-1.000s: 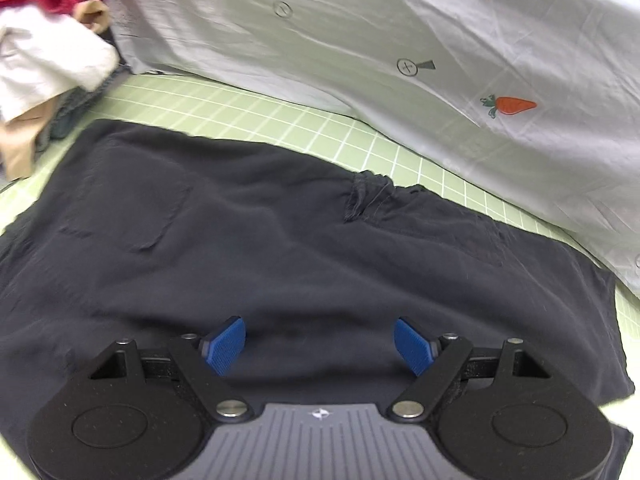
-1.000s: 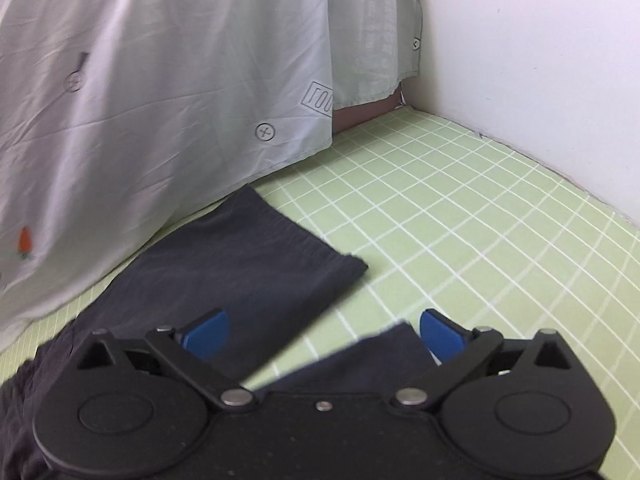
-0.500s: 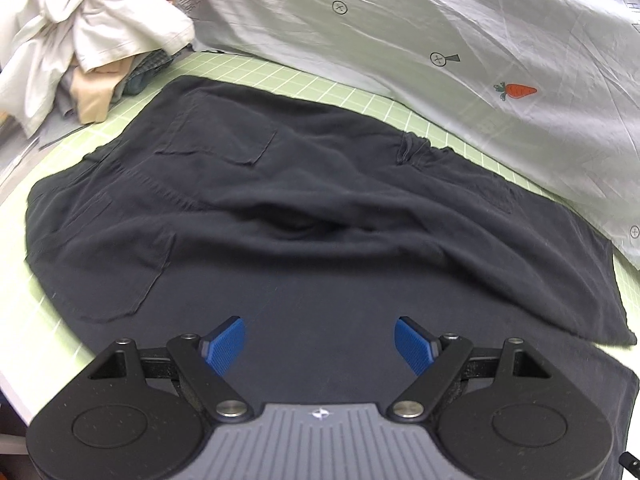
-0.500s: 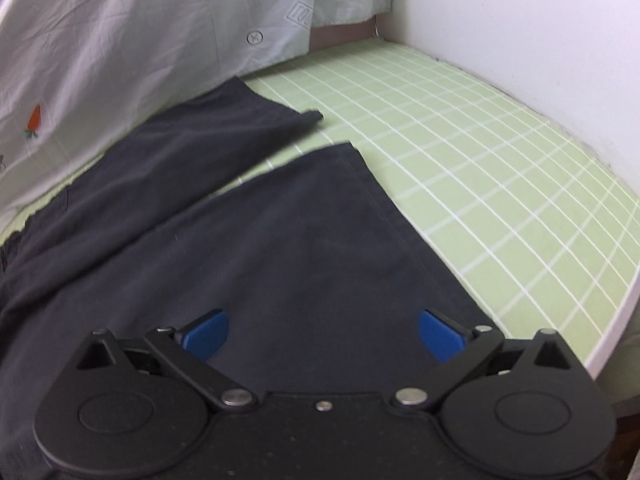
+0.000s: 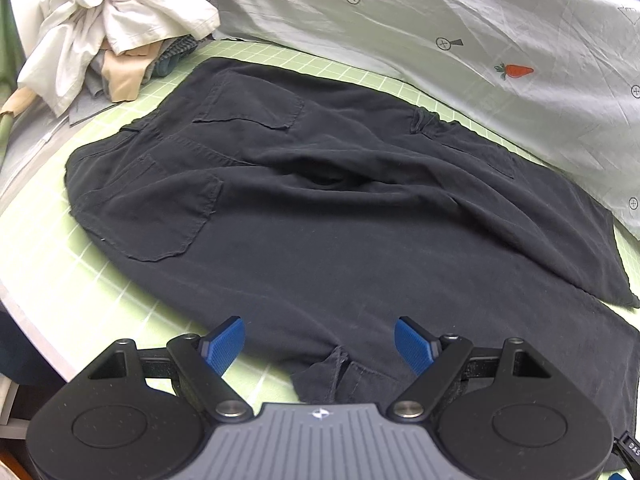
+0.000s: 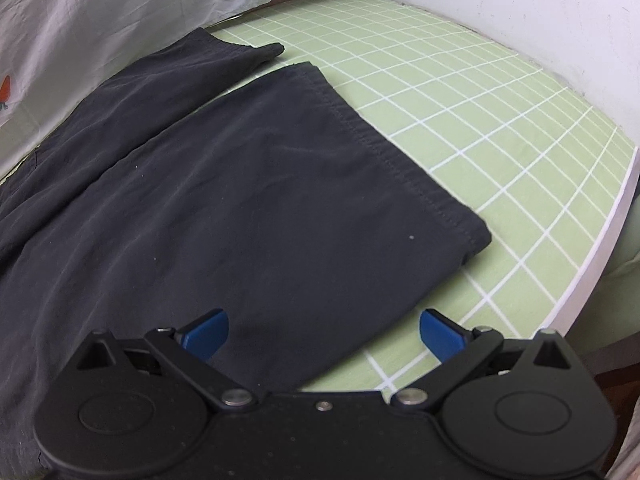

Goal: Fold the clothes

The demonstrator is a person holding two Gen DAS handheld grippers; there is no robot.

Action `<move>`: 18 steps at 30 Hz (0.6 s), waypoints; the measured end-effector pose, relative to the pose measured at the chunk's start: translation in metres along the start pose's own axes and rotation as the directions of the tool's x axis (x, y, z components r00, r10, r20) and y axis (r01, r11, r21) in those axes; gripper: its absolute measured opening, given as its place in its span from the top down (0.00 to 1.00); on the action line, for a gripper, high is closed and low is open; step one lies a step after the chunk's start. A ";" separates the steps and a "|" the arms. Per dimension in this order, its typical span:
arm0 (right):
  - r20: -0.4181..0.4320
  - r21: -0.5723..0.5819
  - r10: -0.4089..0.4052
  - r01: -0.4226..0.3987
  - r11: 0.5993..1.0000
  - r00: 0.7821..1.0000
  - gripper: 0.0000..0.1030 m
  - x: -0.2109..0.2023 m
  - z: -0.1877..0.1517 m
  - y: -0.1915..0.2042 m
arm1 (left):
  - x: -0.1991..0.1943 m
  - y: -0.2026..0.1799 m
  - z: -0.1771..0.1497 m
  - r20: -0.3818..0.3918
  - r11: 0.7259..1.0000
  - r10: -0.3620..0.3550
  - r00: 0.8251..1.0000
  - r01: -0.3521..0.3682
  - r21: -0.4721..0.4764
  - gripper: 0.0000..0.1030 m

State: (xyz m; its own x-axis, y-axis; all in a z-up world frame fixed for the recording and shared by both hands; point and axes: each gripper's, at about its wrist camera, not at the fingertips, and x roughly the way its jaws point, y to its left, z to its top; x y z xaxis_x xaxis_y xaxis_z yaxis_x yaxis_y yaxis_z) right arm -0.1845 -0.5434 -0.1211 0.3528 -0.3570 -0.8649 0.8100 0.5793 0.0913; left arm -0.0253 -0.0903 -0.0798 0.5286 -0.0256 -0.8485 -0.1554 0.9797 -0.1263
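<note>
Black trousers (image 5: 320, 208) lie spread flat on a green gridded mat (image 5: 80, 280), waist and pockets to the left, legs running right. My left gripper (image 5: 320, 340) hangs open above the near edge of the trousers, close to a small folded flap of cloth, nothing between its blue pads. In the right wrist view the two leg ends (image 6: 248, 184) lie side by side with hemmed cuffs. My right gripper (image 6: 322, 330) is open over the near leg's lower edge, holding nothing.
A heap of white, beige and red clothes (image 5: 116, 32) sits at the far left of the mat. A pale sheet with small prints (image 5: 460, 40) hangs behind. A white wall (image 6: 520, 12) bounds the right side; the table's edge (image 6: 592, 264) curves near the right gripper.
Both grippers drew back toward the near edge of the table, so more of the trousers shows. The right view went from the far leg ends to the near leg's cuff. Both stayed open.
</note>
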 end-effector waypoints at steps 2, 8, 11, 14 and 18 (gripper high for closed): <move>0.009 -0.005 -0.023 0.023 1.000 1.000 0.00 0.002 -0.001 0.005 | -0.004 0.004 -0.001 0.001 1.000 0.009 1.000 -0.009 0.001 0.20; 0.015 0.038 -0.093 0.092 0.995 0.996 0.00 0.007 0.000 0.012 | -0.010 0.022 0.006 0.005 1.000 0.031 1.000 -0.031 -0.002 0.20; 0.003 0.042 -0.113 0.113 0.993 0.994 0.00 0.009 0.003 0.015 | -0.010 0.034 0.011 0.005 0.999 0.042 0.999 -0.042 -0.002 0.20; -0.021 0.045 -0.115 0.116 0.992 0.993 0.00 0.011 0.007 0.015 | -0.005 0.051 0.021 -0.010 0.997 0.068 0.998 -0.068 -0.033 0.20; -0.041 0.048 -0.115 0.117 0.992 0.993 0.00 0.012 0.009 0.015 | 0.008 0.089 0.038 -0.053 0.985 0.060 0.997 -0.068 -0.162 0.20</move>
State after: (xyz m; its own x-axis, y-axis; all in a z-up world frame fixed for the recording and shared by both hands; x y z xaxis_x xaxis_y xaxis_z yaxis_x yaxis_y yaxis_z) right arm -0.1635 -0.5459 -0.1256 0.2380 -0.3913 -0.8890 0.8674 0.4974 0.0133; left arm -0.0033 0.0041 -0.0781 0.4731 0.0226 -0.8807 -0.3238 0.9342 -0.1500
